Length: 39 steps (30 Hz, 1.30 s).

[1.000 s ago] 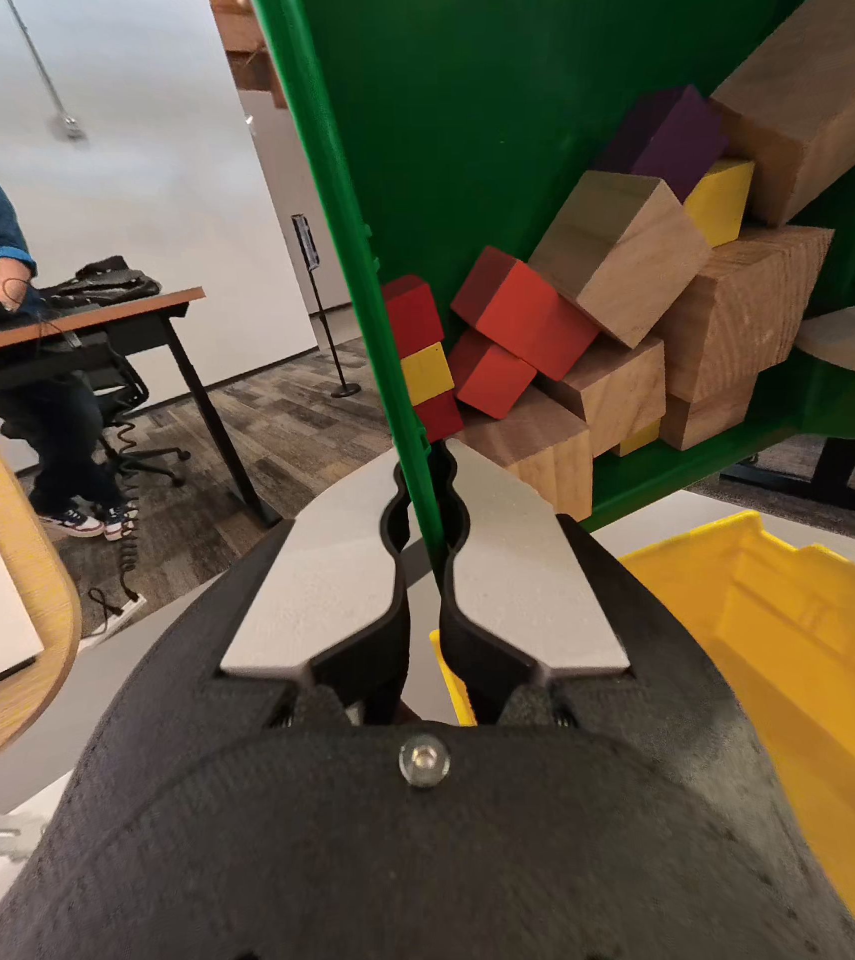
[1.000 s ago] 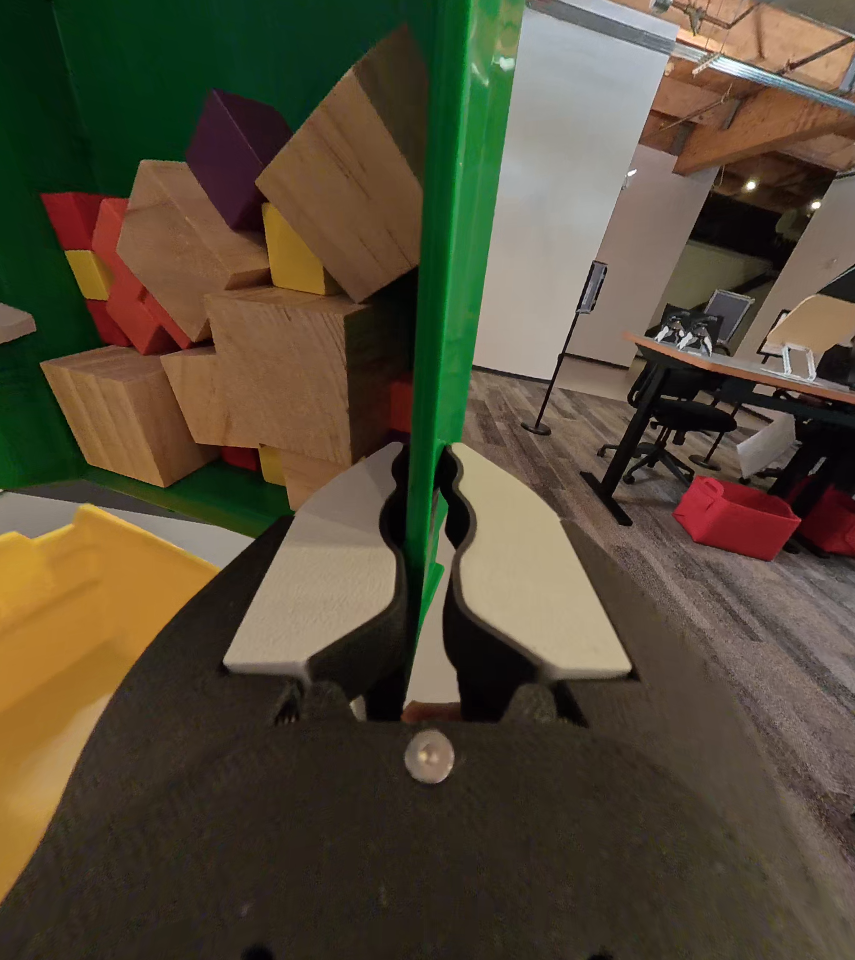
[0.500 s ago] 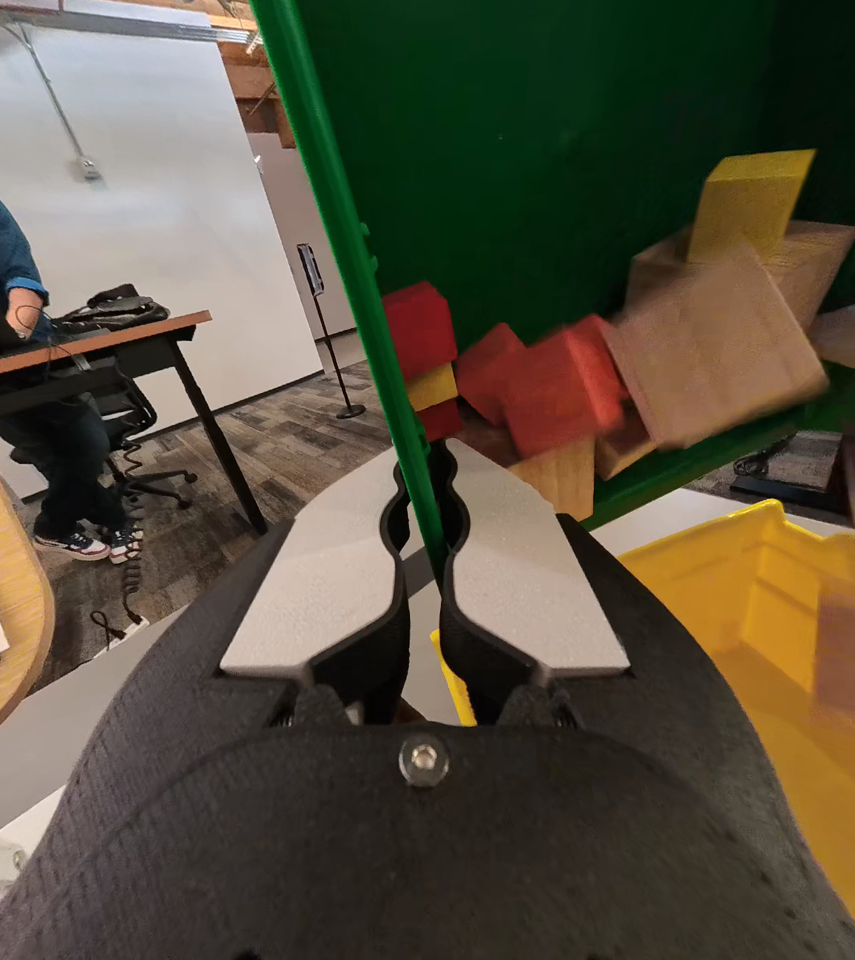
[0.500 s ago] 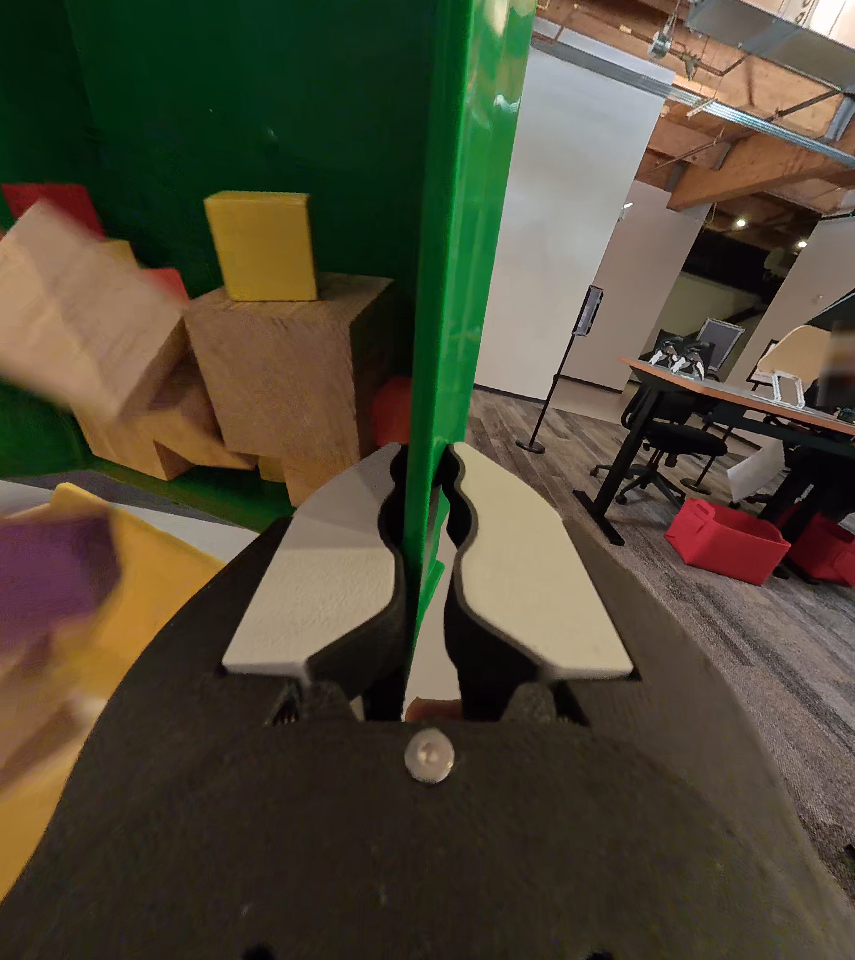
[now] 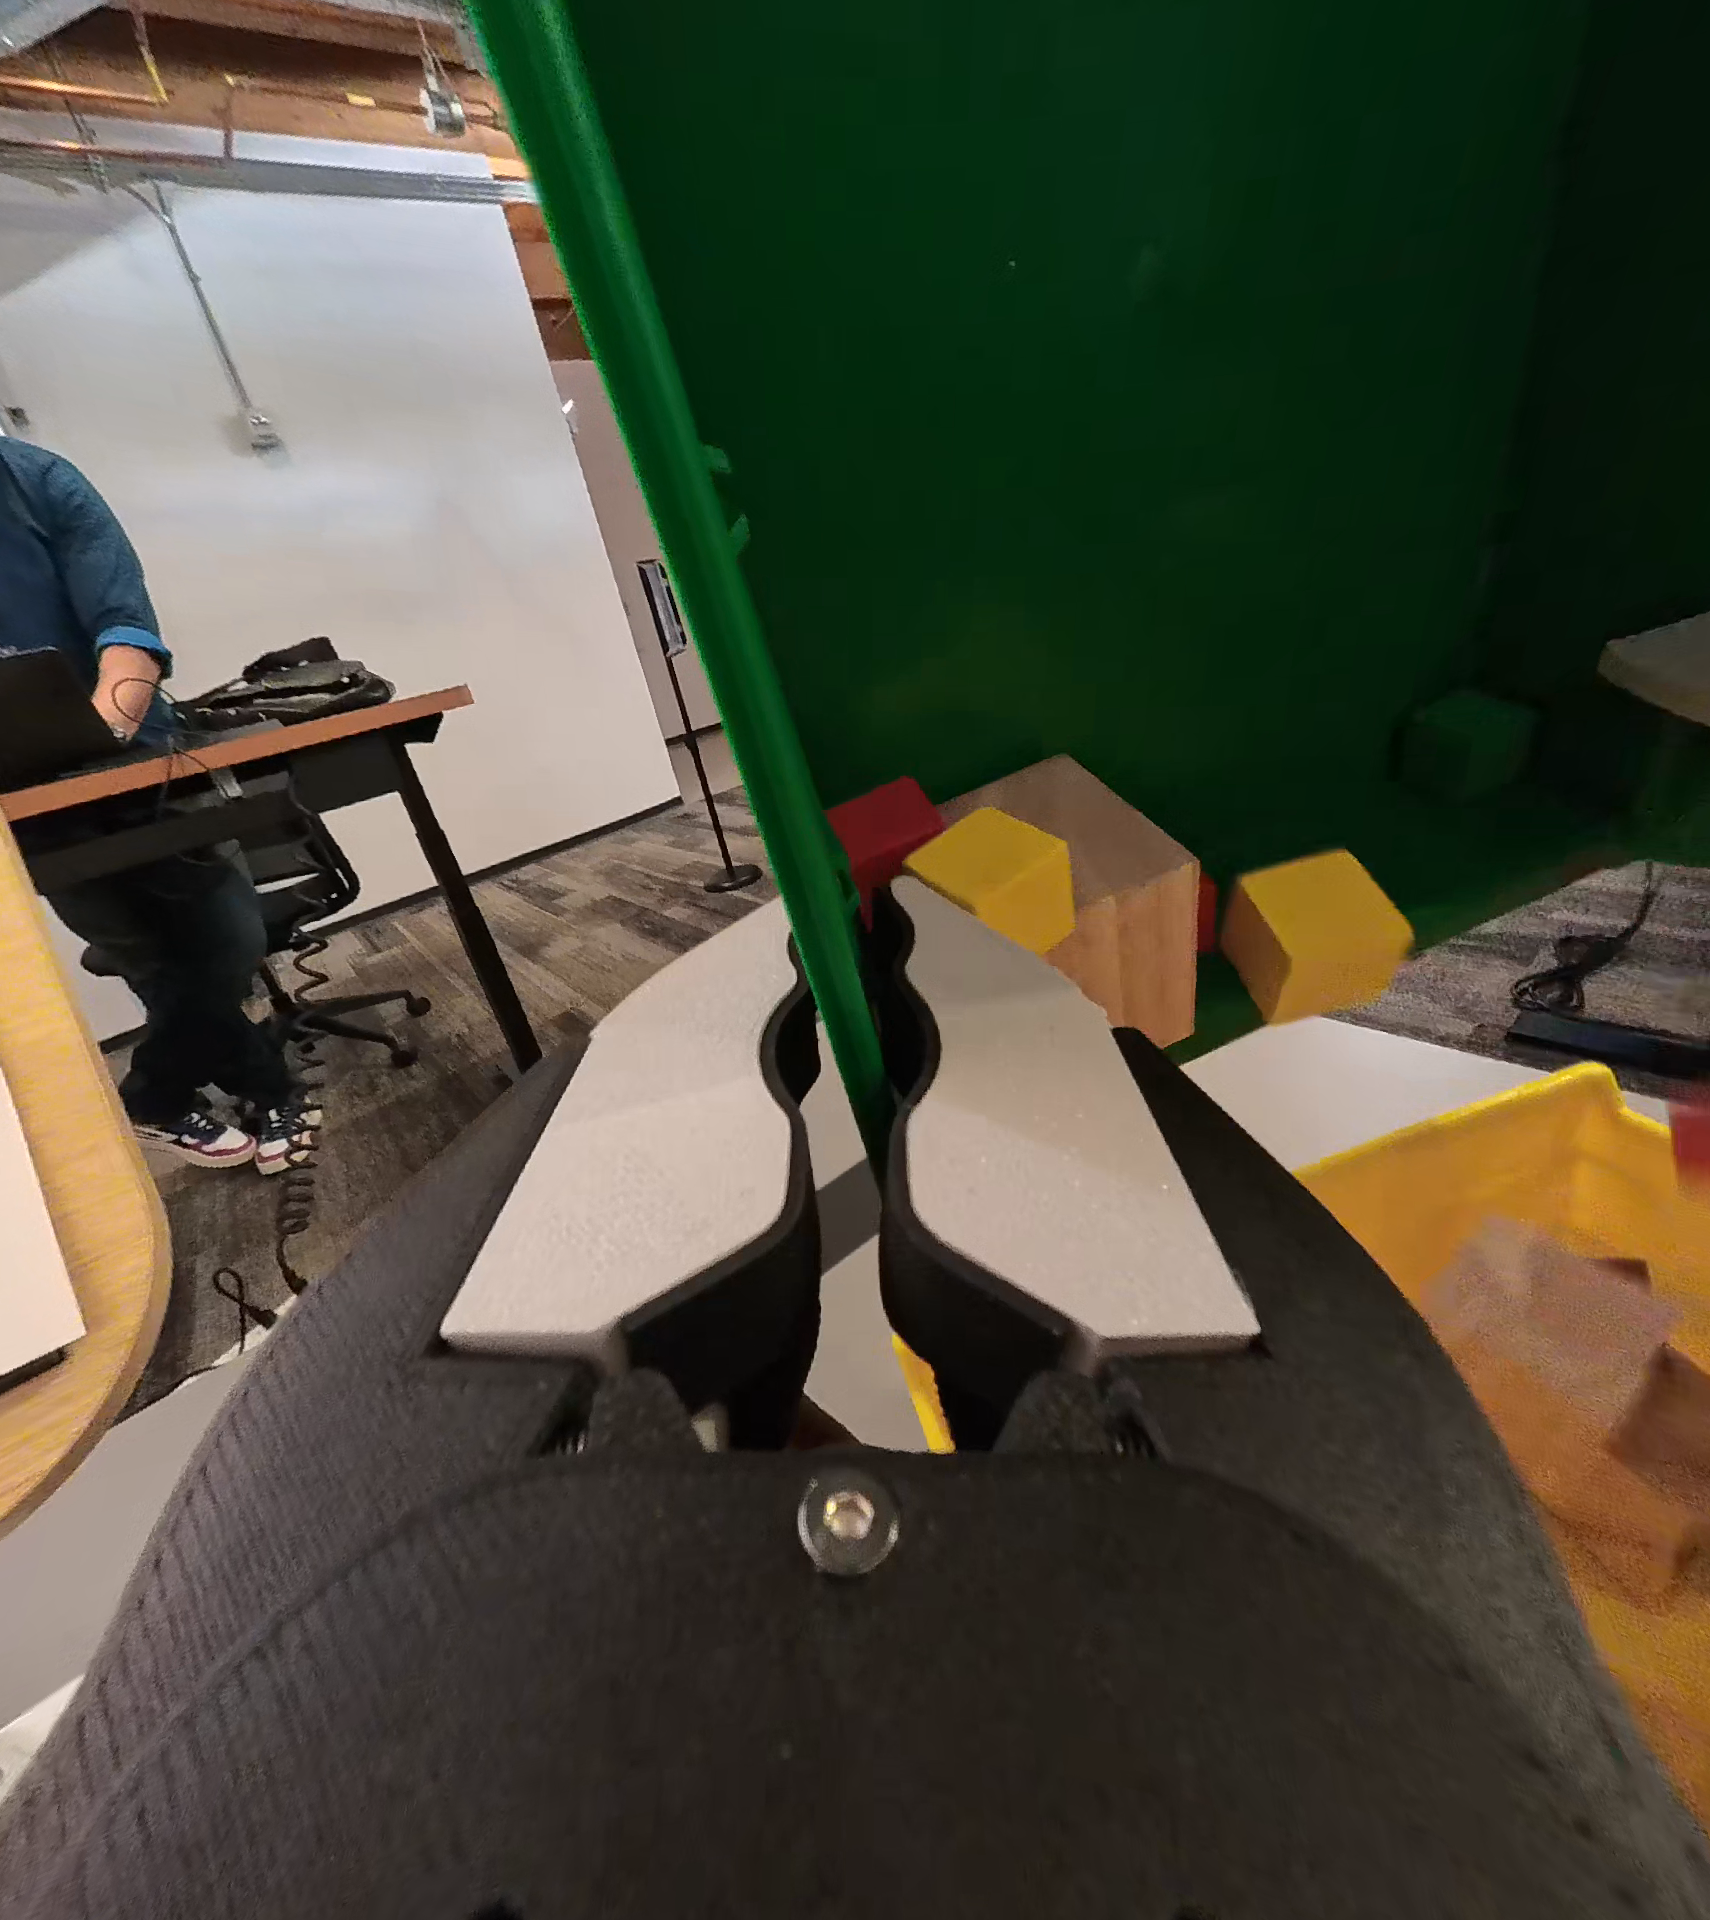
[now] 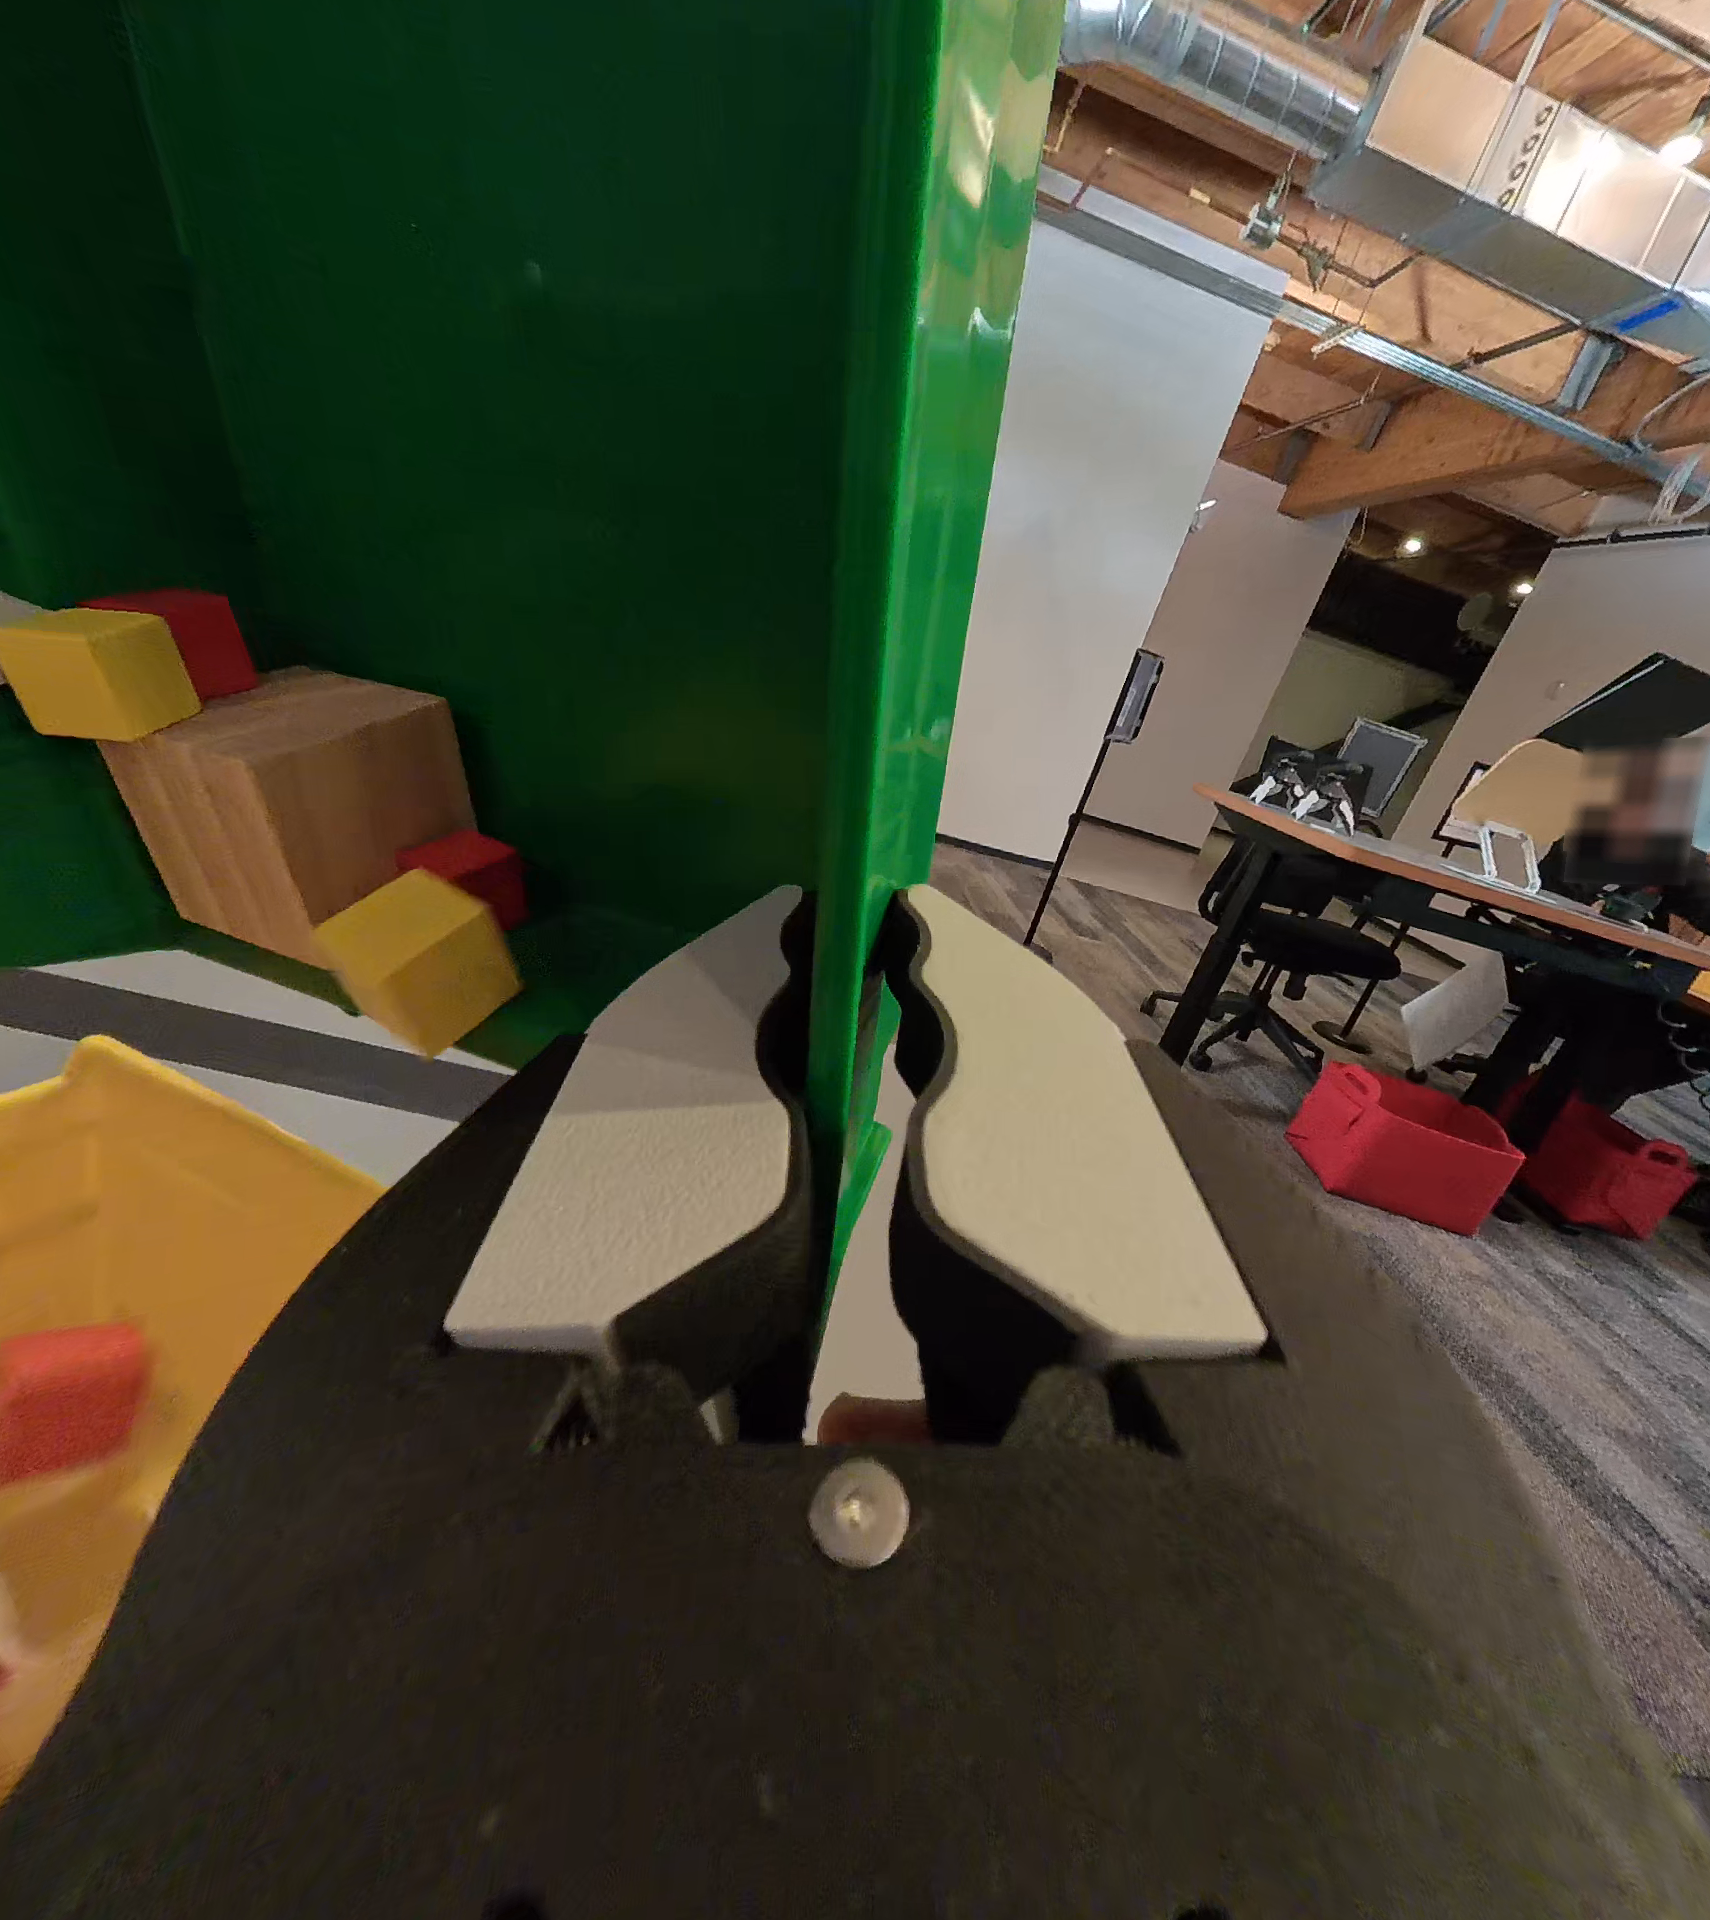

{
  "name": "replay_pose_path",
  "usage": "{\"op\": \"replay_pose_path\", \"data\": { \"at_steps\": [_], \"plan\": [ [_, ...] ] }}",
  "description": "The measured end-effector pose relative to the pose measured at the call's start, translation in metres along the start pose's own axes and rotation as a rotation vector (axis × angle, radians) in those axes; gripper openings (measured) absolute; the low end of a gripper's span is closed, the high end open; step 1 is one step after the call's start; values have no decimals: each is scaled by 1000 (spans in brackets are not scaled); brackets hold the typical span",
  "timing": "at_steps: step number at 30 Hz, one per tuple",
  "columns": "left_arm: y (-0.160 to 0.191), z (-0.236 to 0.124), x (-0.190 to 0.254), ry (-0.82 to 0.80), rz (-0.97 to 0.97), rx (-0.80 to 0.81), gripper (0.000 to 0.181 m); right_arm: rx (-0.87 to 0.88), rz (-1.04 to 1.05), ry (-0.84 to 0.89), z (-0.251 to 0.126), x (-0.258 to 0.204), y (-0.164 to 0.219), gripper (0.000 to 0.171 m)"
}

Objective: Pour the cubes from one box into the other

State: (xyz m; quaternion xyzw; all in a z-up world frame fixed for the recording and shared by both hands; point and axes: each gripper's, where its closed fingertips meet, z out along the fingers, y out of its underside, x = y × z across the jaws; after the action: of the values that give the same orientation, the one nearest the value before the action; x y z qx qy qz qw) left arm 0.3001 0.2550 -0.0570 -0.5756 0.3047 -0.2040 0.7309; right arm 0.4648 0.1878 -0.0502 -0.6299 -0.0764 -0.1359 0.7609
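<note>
My left gripper (image 5: 849, 925) is shut on the left wall of the green box (image 5: 1142, 416). My right gripper (image 6: 849, 914) is shut on its right wall (image 6: 924, 520). The box is tipped steeply above the yellow box (image 5: 1516, 1164), which also shows in the right wrist view (image 6: 103, 1164). A large wooden cube (image 5: 1131, 883) with a yellow cube (image 5: 996, 873) and a red cube (image 5: 882, 831) still lies at the green box's lower edge. Another yellow cube (image 5: 1313, 940) is sliding out. Blurred red (image 6: 61, 1397) and wooden cubes (image 5: 1547, 1320) are dropping into the yellow box.
The boxes are over a white table (image 5: 1350, 1070). A person sits at a desk (image 5: 238, 738) at the left, beside a rounded wooden tabletop (image 5: 51, 1143). Another desk (image 6: 1453, 883) with a person and red bins (image 6: 1402, 1153) stands at the right.
The green box tipped further. Most cubes slid out and fell into the yellow box; only a few stay at the lower edge. Both grippers kept their hold.
</note>
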Motion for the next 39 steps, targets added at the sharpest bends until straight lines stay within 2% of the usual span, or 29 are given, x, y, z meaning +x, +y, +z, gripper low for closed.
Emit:
{"op": "replay_pose_path", "data": {
  "at_steps": [17,21,32,39],
  "plan": [
    [-42,-21,3,-34,27,138,8,135,-41,22,-17,6,-42,7],
    [-43,-19,2,-39,33,144,8,142,-41,27,-18,6,-44,7],
    [-46,-17,-2,-50,21,127,7,130,-53,25,-15,6,-51,8],
    [-59,-19,-9,-40,-8,51,7,52,-27,3,-12,5,-66,7]
  ]
}}
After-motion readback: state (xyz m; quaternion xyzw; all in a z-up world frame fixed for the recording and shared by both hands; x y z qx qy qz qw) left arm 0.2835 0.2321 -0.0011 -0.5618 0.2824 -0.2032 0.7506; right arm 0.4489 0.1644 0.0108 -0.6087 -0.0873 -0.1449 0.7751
